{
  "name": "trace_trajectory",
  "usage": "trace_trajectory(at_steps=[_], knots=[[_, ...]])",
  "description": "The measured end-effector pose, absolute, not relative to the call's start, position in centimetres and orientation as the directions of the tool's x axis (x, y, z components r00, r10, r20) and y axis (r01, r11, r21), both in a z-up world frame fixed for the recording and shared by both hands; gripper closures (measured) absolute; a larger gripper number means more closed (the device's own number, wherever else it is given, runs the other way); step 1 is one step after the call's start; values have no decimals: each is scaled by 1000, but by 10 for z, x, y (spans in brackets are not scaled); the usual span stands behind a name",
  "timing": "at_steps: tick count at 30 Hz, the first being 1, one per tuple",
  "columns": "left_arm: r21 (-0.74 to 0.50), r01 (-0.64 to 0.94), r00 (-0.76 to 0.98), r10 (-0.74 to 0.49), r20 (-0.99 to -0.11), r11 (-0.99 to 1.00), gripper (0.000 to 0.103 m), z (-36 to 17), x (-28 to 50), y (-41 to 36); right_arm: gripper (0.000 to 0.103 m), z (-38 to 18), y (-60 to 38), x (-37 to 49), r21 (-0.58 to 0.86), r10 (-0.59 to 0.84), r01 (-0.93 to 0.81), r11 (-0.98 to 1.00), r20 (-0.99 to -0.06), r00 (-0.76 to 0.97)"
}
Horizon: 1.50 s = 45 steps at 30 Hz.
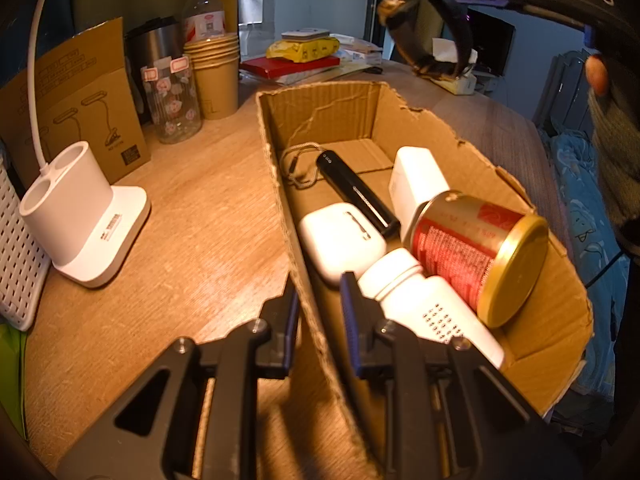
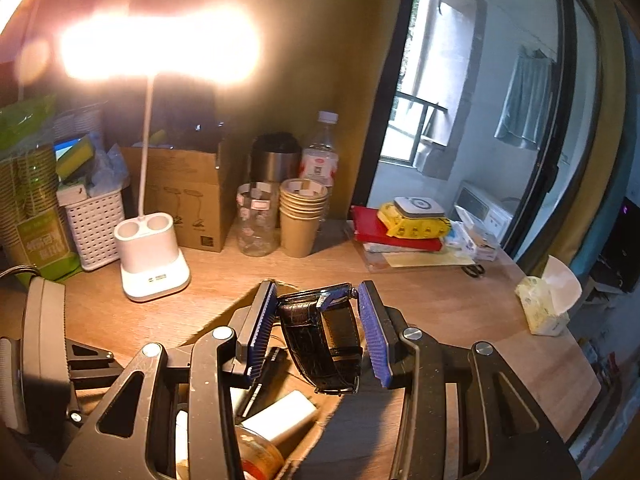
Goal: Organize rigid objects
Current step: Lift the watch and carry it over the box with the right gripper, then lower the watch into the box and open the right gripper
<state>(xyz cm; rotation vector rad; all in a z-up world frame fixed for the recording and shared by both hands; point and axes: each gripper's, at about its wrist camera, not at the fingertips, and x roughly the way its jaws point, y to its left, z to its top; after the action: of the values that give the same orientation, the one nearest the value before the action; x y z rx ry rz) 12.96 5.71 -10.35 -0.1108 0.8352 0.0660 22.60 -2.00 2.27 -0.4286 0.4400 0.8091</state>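
An open cardboard box [image 1: 532, 320] lies on the wooden desk. It holds a red can with a gold lid [image 1: 476, 256], a white pill bottle [image 1: 424, 304], a white case [image 1: 340, 240], a black cylinder [image 1: 356, 192] and a white block [image 1: 416, 184]. My left gripper [image 1: 320, 316] is shut on the box's near wall [image 1: 316, 320]. My right gripper [image 2: 320, 328] is shut on a black leather-strap watch [image 2: 324, 340], held above the box. In the left wrist view the watch [image 1: 432, 36] hangs high over the box's far end.
A white lamp base [image 1: 84, 220] stands left of the box, with a white basket [image 1: 16, 248], a brown carton [image 1: 80, 100], a glass jar [image 1: 172, 96], stacked paper cups [image 1: 216, 76] and a water bottle behind. Books and a yellow pack [image 2: 412, 220] lie at back right; a tissue pack [image 2: 544, 304] sits right.
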Motion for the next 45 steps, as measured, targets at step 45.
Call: trace_trajectory(at_steps=[45], knots=[[-69, -101, 670, 16, -742, 992, 82, -103, 130, 59, 58, -62, 21, 271, -196, 479, -814, 546, -724, 496]])
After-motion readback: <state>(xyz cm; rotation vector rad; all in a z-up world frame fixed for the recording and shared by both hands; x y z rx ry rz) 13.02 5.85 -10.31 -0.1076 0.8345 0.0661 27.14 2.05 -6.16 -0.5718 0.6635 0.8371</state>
